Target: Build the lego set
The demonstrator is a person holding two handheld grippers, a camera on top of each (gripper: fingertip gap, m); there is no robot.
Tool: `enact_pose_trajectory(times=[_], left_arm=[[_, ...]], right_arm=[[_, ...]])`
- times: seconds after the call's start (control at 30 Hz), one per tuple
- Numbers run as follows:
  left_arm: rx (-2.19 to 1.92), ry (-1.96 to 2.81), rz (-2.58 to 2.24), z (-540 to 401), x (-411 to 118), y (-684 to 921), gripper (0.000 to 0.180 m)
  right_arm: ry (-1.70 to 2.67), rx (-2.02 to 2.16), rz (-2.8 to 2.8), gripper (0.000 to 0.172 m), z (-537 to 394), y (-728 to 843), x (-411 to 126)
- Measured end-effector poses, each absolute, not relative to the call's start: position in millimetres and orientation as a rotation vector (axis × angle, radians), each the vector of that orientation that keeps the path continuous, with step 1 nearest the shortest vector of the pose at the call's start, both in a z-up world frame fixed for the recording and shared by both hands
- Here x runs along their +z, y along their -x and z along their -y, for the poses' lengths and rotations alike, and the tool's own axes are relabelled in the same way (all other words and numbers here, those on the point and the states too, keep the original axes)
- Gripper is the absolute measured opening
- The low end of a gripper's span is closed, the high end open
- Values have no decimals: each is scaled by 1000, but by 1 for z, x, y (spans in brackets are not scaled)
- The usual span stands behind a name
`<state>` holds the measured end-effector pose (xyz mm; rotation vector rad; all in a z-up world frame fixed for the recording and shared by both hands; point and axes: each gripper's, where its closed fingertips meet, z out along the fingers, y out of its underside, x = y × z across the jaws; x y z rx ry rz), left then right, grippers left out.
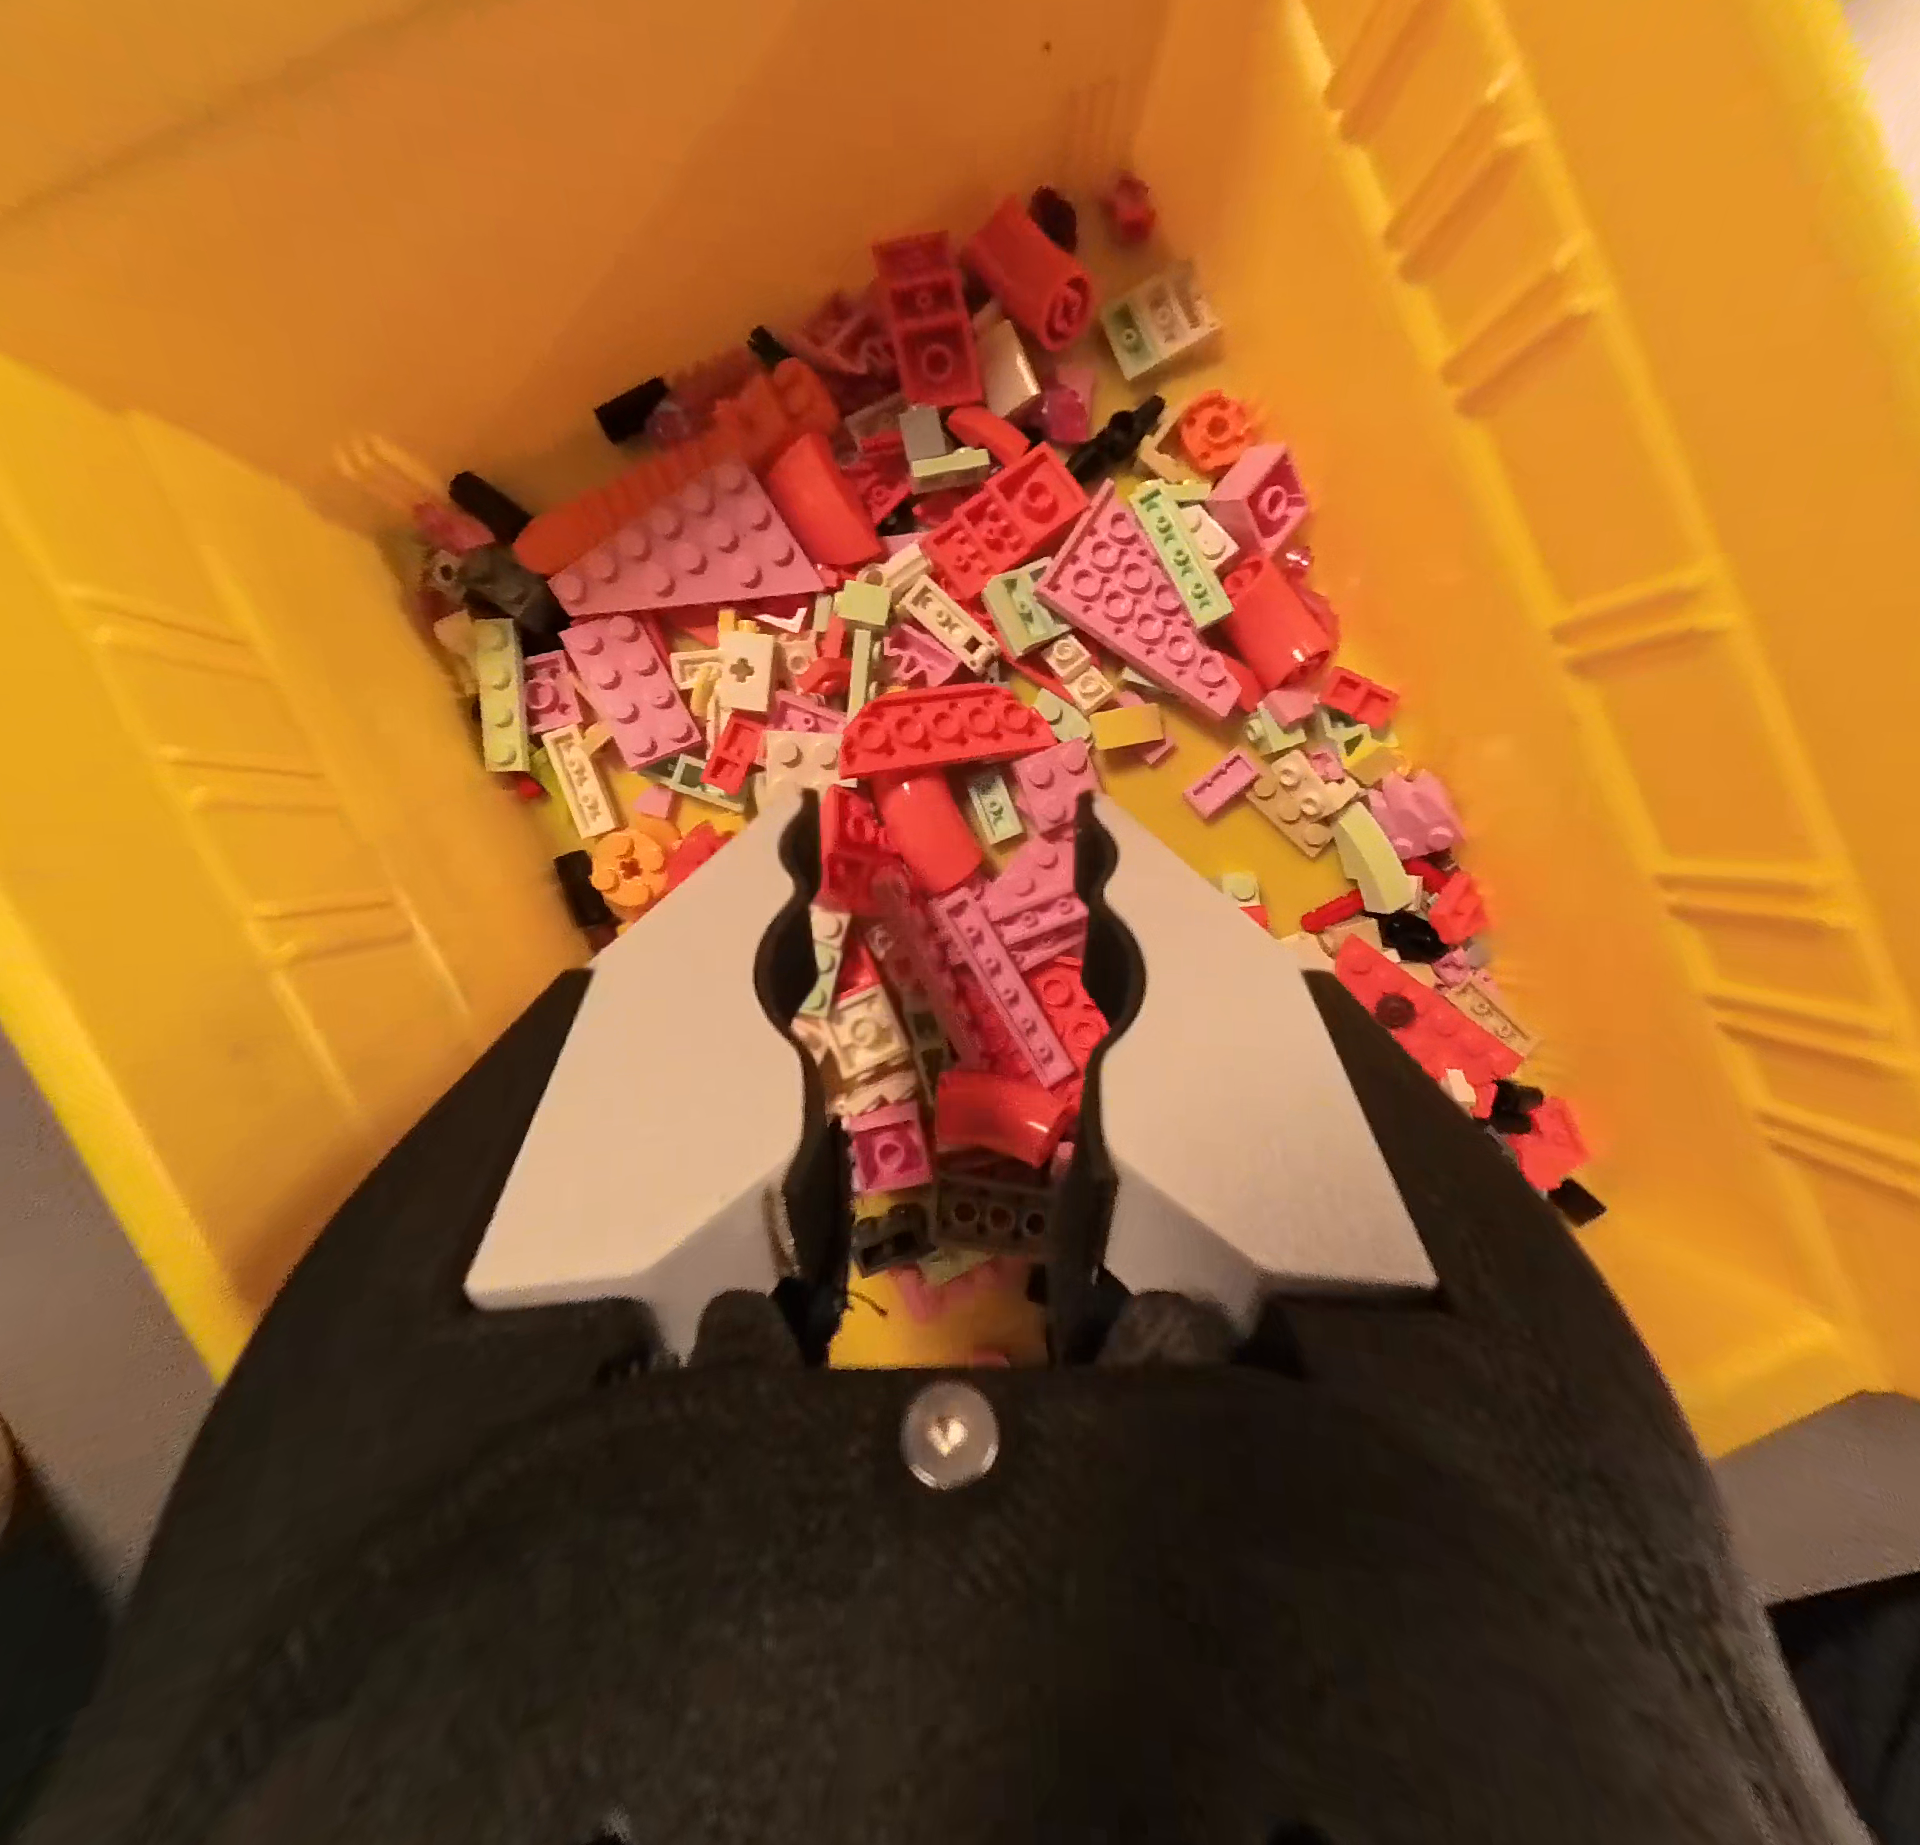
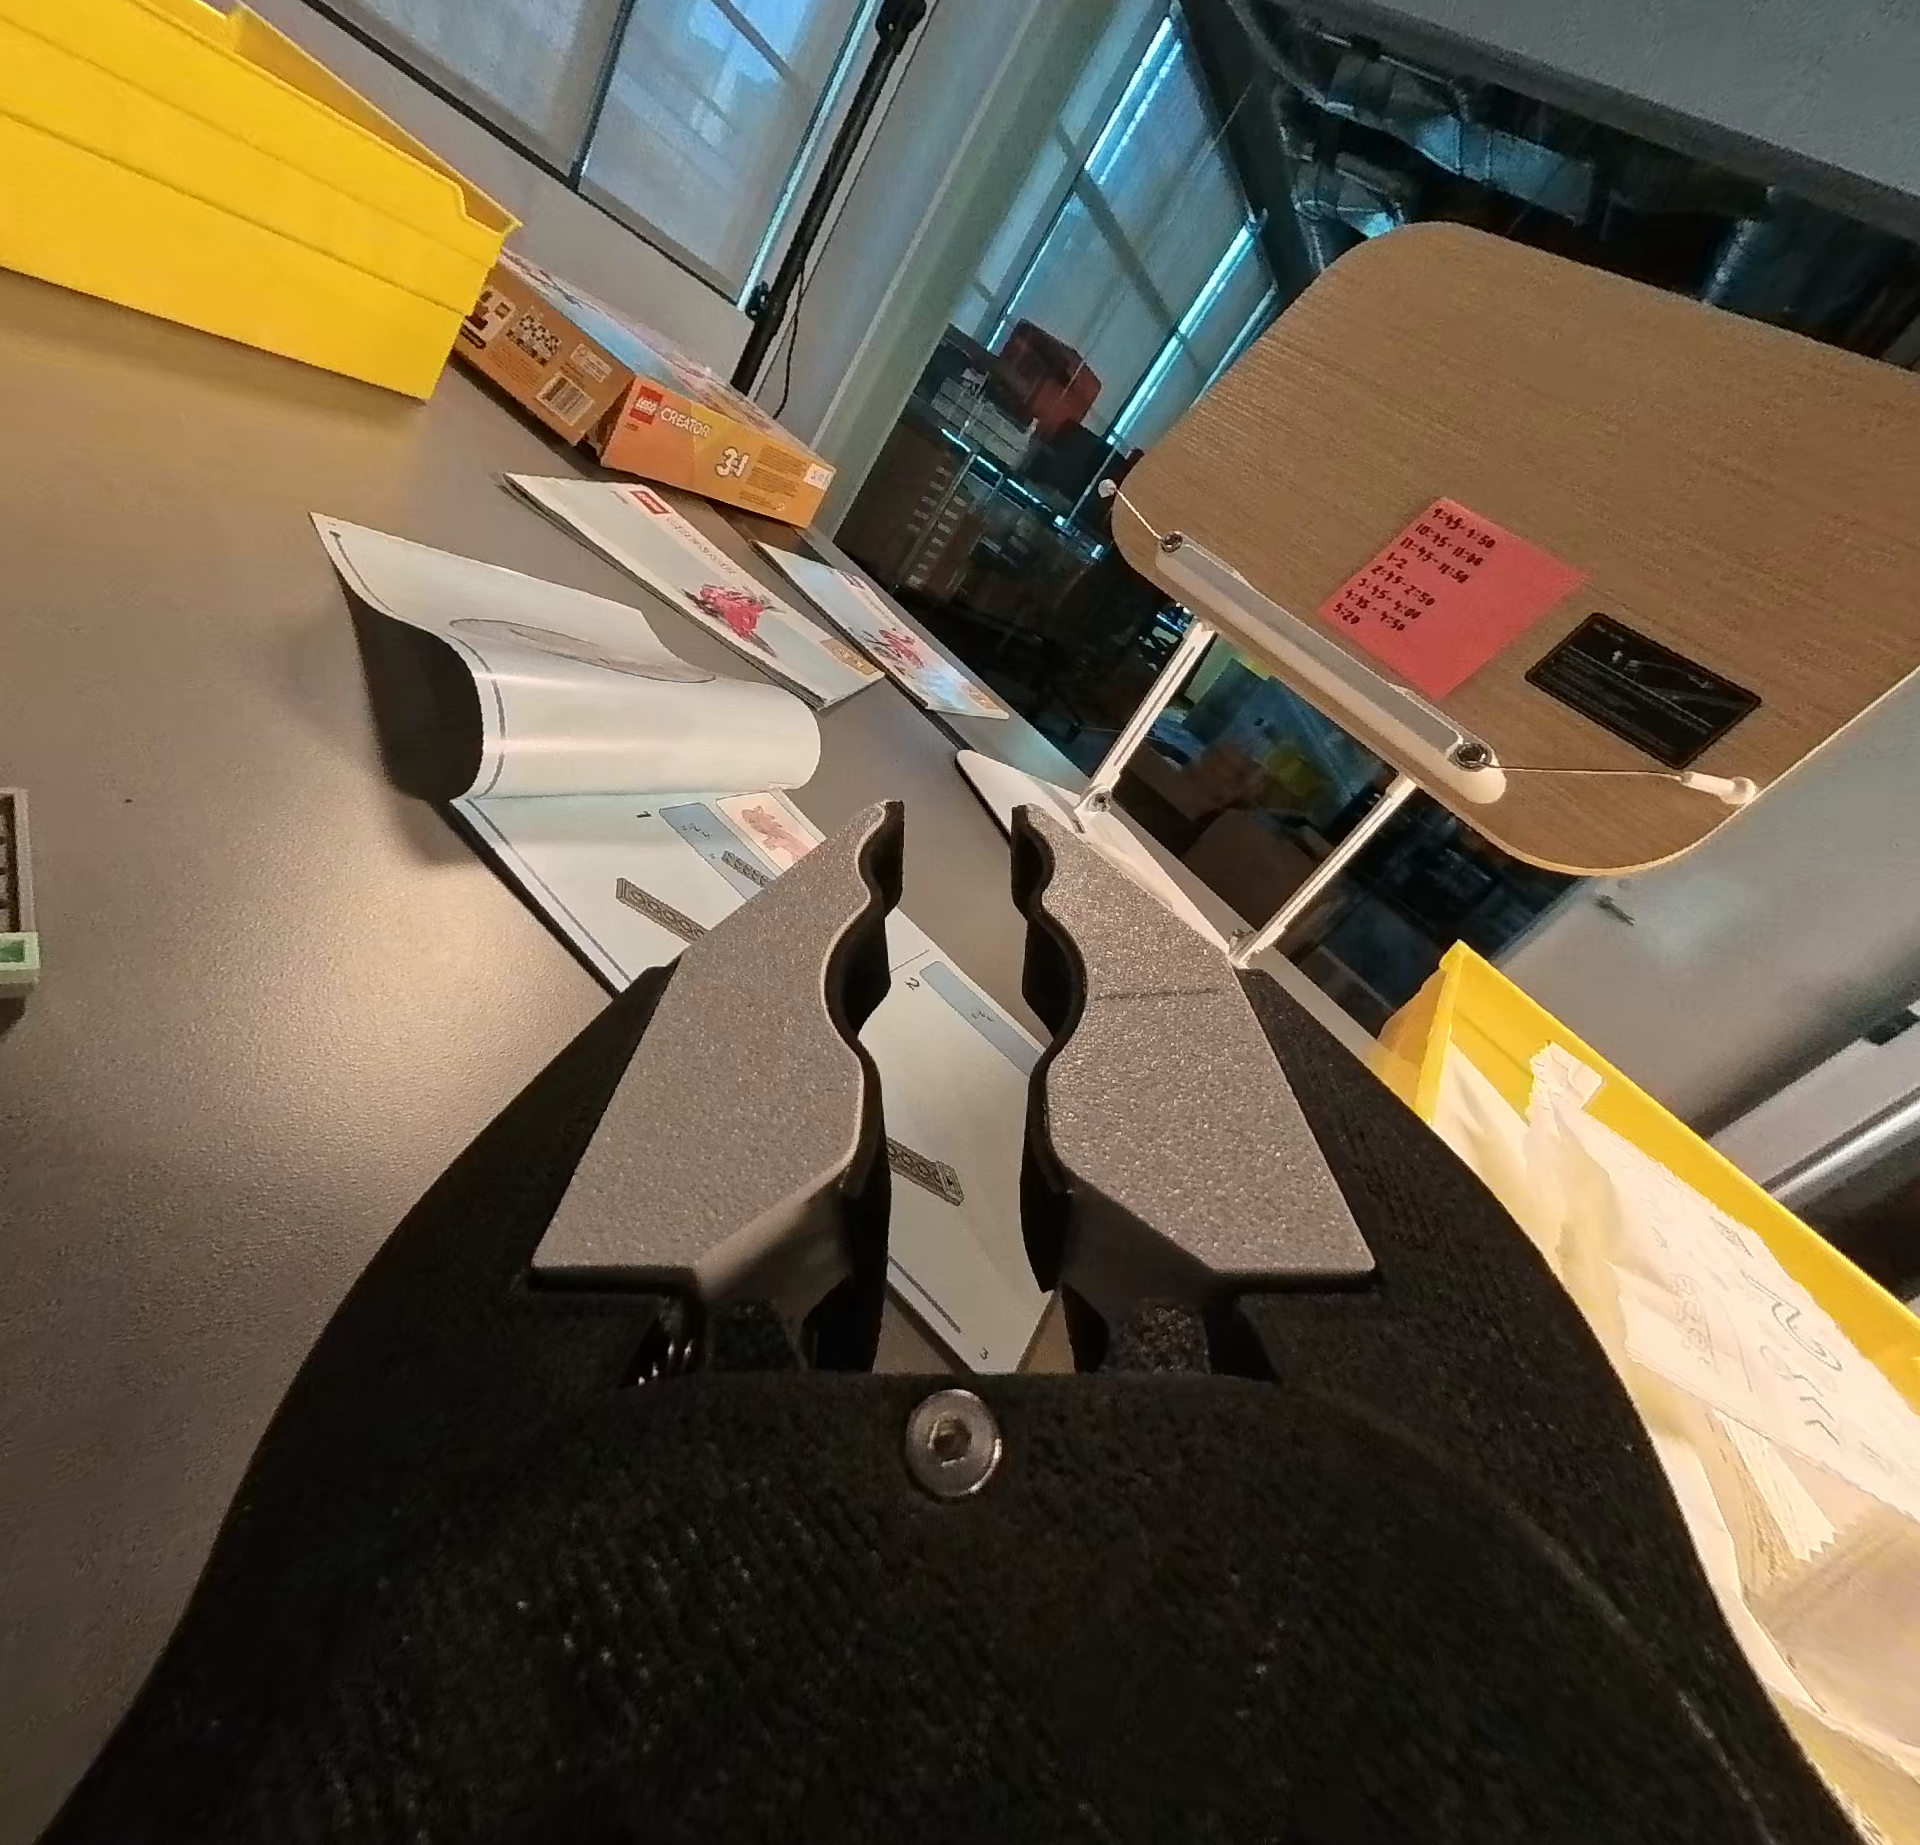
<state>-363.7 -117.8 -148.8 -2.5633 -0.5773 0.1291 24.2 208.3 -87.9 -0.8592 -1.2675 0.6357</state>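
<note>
LEFT JAWS: left gripper (image 1: 943, 808) points down into a yellow bin (image 1: 312, 361); jaws spread, nothing pinched.
BELOW LEFT JAWS: loose bricks (image 1: 935, 673) on the bin floor; a red curved plate (image 1: 951, 730) lies just ahead of the tips.
LEFT SURROUNDS: bin walls enclose the pile on all sides.
RIGHT JAWS: right gripper (image 2: 956, 824) held low over the tabletop (image 2: 208, 860), tilted; jaws narrowly apart, bare.
BELOW RIGHT JAWS: open booklet (image 2: 582, 715).
RIGHT SURROUNDS: two closed booklets (image 2: 727, 600), orange box (image 2: 665, 424), stacked yellow bins (image 2: 208, 195) beyond; wooden board on stand (image 2: 1507, 507) right; bin with paper (image 2: 1662, 1276) beside the gripper.
</note>
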Motion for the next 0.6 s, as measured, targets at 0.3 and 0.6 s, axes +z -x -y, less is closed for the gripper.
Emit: enact_pose_trajectory(times=[0.3, 0.6], left_arm=[[-37, 2612, 602, 117, -160, 354, 9], [-102, 2681, 599, 105, -172, 344, 9]], right_arm=[[856, 637, 1270, 18, -208, -24, -88], [857, 651, 1263, 17, -208, -25, -87]])
